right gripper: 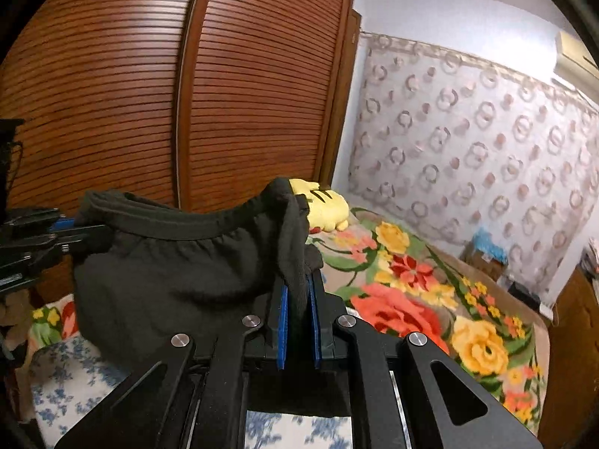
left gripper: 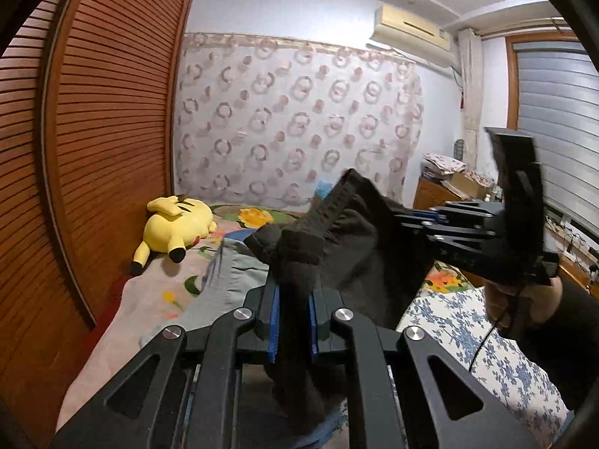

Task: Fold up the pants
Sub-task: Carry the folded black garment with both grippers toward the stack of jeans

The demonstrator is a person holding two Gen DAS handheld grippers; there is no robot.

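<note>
Black linkage grippers [left gripper: 294, 321], blue-padded fingers [right gripper: 281, 325], silver screws, dark sleeve [left gripper: 572, 333].

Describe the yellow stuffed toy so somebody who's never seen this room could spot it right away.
Start at the brown slatted wardrobe doors. On the flowered bedspread at their foot lies the yellow plush toy. It is the only bright yellow stuffed thing there, with black-tipped ears and feet.

Louvered wooden wardrobe [right gripper: 187, 93], patterned curtain [left gripper: 299, 119], flowered bedspread [right gripper: 411, 299].

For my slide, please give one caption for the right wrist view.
Right tool and left tool hold black pants by the waistband above a floral bed.
</note>
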